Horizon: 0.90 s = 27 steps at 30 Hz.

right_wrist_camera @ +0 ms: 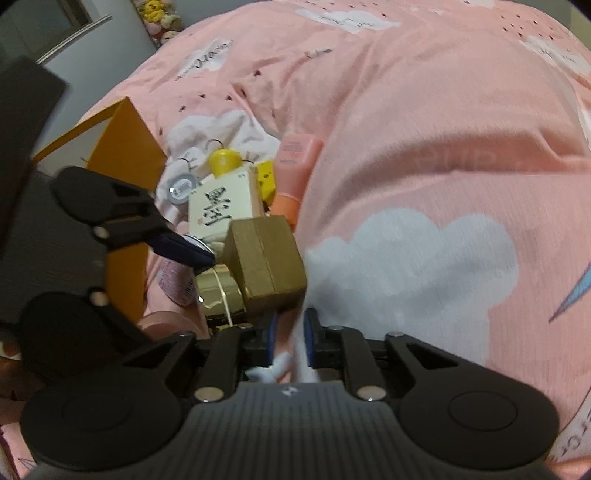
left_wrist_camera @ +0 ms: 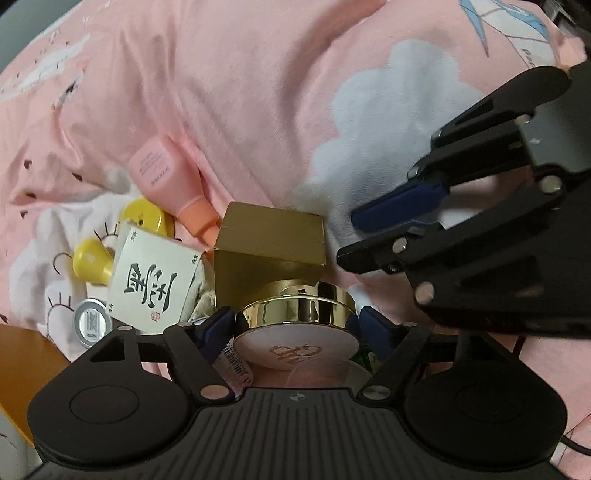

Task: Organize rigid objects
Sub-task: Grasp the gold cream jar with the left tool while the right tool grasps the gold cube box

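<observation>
My left gripper (left_wrist_camera: pixel 295 321) is shut on a round gold-rimmed compact (left_wrist_camera: pixel 297 314) with a pale pink face; it shows gold in the right wrist view (right_wrist_camera: pixel 218 291). A gold box (left_wrist_camera: pixel 269 245) (right_wrist_camera: pixel 266 258) stands just behind it. My right gripper (right_wrist_camera: pixel 290 326) is open and empty, just right of the gold box above the pink bedding; the left wrist view shows it (left_wrist_camera: pixel 354 236) at the right. Behind lie a white ink box (left_wrist_camera: pixel 155 282) (right_wrist_camera: pixel 221 206), a yellow bottle (left_wrist_camera: pixel 92 260), a pink tube (left_wrist_camera: pixel 162 173) (right_wrist_camera: pixel 295 162) and a silver tin (left_wrist_camera: pixel 90 323) (right_wrist_camera: pixel 181 188).
Everything lies on a pink quilt with white clouds (right_wrist_camera: pixel 424 184). An orange box (right_wrist_camera: pixel 125 155) stands open at the left; its corner shows in the left wrist view (left_wrist_camera: pixel 26 358). A pink cylindrical bottle (right_wrist_camera: pixel 173 280) lies beside the compact. Plush toys (right_wrist_camera: pixel 162 18) sit far back.
</observation>
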Available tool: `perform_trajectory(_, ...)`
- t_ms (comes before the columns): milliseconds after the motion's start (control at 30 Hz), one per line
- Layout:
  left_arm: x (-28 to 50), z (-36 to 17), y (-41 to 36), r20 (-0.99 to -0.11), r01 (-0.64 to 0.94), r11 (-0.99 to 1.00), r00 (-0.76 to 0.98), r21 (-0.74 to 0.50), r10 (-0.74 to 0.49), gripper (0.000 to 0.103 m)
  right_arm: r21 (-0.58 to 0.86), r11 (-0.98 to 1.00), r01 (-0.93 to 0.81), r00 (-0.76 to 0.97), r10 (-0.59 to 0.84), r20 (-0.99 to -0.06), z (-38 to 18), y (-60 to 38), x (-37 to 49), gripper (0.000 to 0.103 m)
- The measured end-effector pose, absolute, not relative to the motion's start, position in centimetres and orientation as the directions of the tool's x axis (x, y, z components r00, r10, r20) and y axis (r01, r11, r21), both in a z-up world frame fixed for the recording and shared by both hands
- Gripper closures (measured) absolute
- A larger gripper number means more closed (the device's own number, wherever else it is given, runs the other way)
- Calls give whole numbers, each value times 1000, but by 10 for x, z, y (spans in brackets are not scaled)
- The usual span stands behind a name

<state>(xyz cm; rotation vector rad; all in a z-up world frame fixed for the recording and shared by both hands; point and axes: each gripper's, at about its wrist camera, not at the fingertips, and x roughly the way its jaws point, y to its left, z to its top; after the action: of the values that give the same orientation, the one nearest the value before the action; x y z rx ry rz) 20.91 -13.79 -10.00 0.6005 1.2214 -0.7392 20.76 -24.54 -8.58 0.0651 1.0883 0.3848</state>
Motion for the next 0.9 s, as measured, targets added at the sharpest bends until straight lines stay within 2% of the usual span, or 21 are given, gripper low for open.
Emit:
perform_trajectory(67, 213, -99, -136, -971, 767, 642, 151, -3, -185, 17, 234, 926, -297, 417, 346, -840, -82, -243, 210, 76)
perform_trajectory(167, 219, -93, -127, -966, 740, 672, 157, -24, -206, 18, 225, 918, -327, 424, 355, -833, -78, -239, 215, 72)
perform_trajectory(333, 229, -70, -103, -948, 686, 727, 237, 10, -211, 18, 224, 901, -372, 422, 380, -823, -77, -230, 231, 70)
perform_trajectory(533, 238, -54, -81, -933, 641, 768, 276, -2, -232, 18, 285, 886, -366, 371, 419, -828, -90, -227, 257, 54)
perform_trajectory(633, 240, -53, -77, -929, 635, 773, 281, -8, -240, 18, 300, 878, -372, 346, 431, -833, -99, -222, 265, 50)
perform_trajectory(767, 237, -53, -75, -922, 628, 778, 294, -14, -253, 18, 342, 867, -362, 309, 458, -834, -109, -220, 272, 53)
perform_trajectory(900, 227, -40, -71, -902, 619, 785, 323, -29, -288, 18, 322, 875, -362, 328, 442, -835, -100, -219, 263, 54)
